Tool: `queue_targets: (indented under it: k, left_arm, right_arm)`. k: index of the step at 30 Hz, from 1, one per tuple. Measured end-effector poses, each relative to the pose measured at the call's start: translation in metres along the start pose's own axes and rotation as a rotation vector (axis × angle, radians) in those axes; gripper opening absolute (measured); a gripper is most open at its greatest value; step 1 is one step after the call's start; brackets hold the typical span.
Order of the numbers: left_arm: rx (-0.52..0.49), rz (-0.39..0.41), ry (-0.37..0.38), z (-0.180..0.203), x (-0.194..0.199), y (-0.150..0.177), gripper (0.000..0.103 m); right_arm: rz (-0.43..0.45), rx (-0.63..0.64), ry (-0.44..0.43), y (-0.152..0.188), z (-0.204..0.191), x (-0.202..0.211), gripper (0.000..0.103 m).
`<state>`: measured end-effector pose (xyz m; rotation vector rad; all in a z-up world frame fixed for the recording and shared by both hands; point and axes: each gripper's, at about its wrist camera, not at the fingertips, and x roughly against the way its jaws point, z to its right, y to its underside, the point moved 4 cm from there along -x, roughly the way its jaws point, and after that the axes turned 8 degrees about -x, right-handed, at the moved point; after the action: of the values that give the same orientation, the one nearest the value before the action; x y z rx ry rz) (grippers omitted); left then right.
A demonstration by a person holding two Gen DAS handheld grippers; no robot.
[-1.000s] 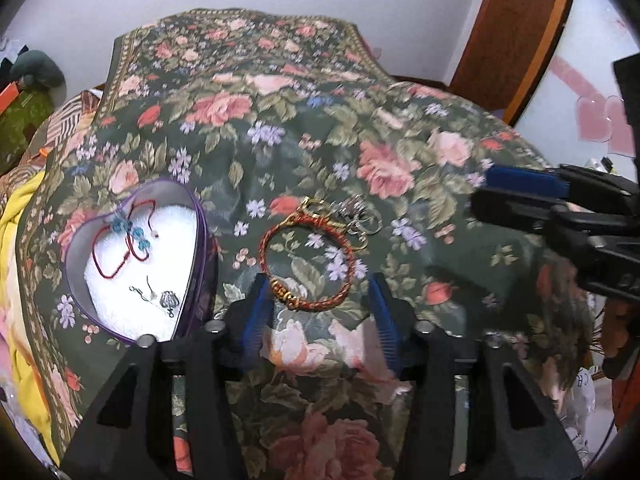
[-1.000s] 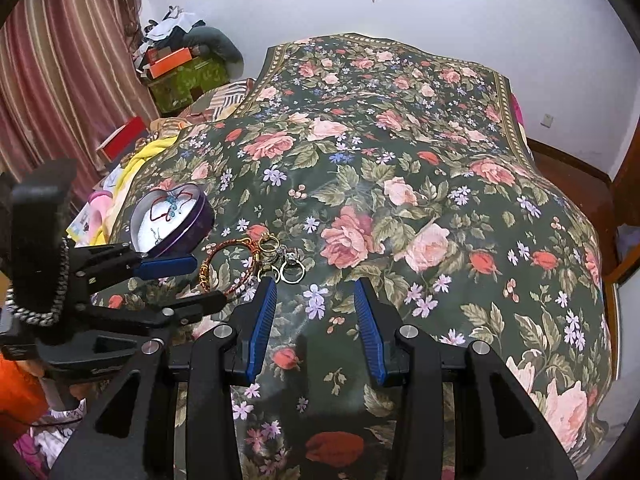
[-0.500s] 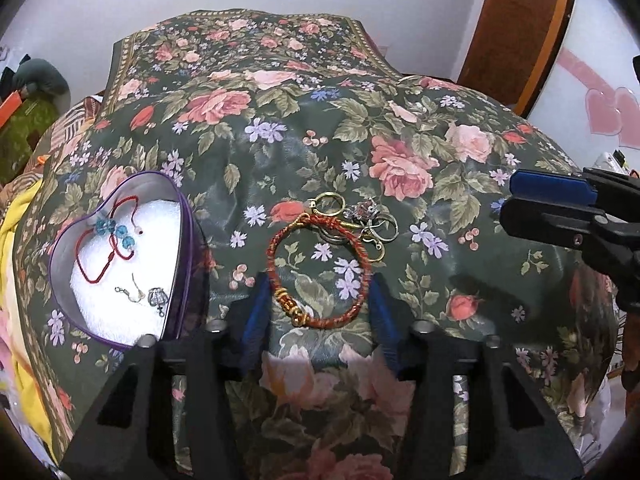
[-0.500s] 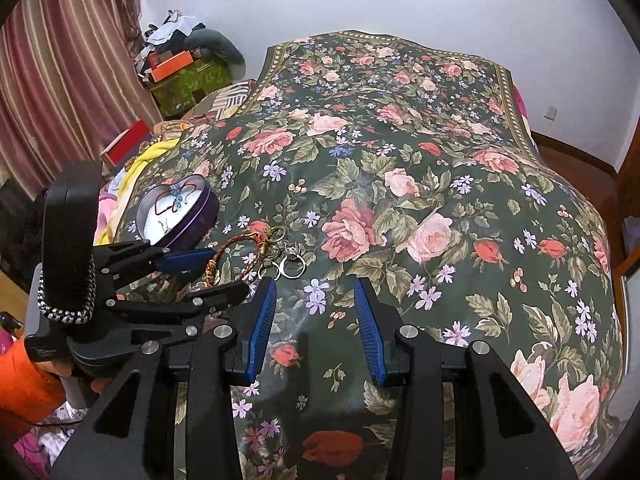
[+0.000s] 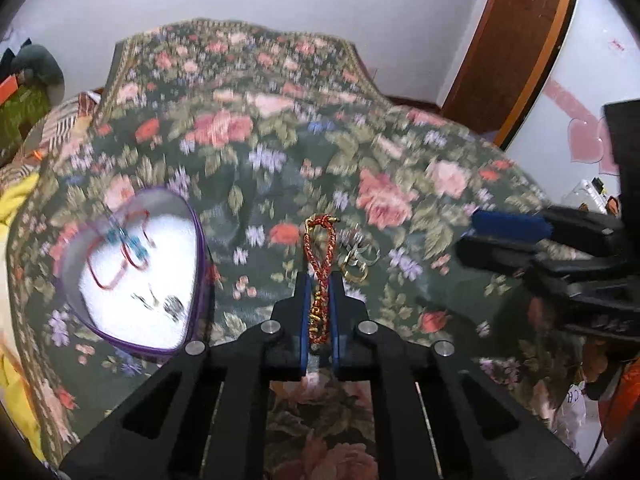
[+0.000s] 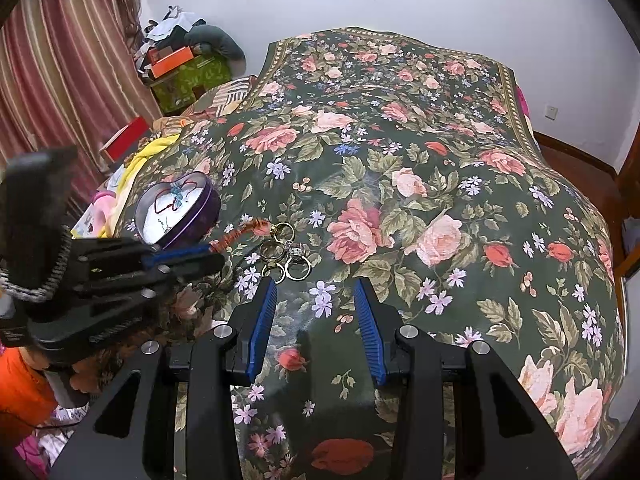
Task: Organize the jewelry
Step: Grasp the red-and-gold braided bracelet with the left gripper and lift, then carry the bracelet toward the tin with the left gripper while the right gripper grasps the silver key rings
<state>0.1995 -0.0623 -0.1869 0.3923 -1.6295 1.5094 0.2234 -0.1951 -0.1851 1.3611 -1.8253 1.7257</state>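
My left gripper (image 5: 319, 280) is shut on a red and gold braided bracelet (image 5: 319, 252), squeezed into a narrow loop that sticks out ahead of the fingers; it shows in the right wrist view (image 6: 236, 234) too. A purple heart-shaped tin (image 5: 200, 256) with white lining sits to the left, holding a red cord bracelet with blue beads (image 5: 124, 244) and small earrings (image 5: 168, 302). Several gold and silver rings (image 6: 286, 254) lie on the floral bedspread just right of the bracelet. My right gripper (image 6: 316, 312) is open and empty, hovering just short of the rings.
The floral bedspread (image 6: 400, 160) covers the whole bed. Striped curtains (image 6: 52, 80) and piled boxes (image 6: 180, 68) stand at the left. A wooden door (image 5: 516, 40) is at the far right. Yellow cloth (image 6: 148, 152) lies at the bed's left edge.
My left gripper has closed on the braided bracelet, squeezing the round loop flat, and lifted it slightly. The right gripper stays open near the rings.
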Motion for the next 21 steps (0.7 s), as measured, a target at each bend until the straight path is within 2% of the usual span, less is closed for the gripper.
queue_targets:
  k: [5, 11, 21]
  left_arm:
    - [0.003, 0.085, -0.019, -0.005, 0.029, -0.017, 0.007]
    - [0.036, 0.165, -0.068, -0.03, 0.058, -0.03, 0.007]
    - [0.094, 0.177, -0.081, -0.059, 0.057, -0.021, 0.007]
  right_arm:
    - [-0.001, 0.014, 0.011, -0.006, -0.003, -0.005, 0.037]
    - [-0.017, 0.055, 0.043, -0.023, -0.007, -0.02, 0.037]
    - [-0.11, 0.067, 0.061, -0.023, -0.012, -0.058, 0.037]
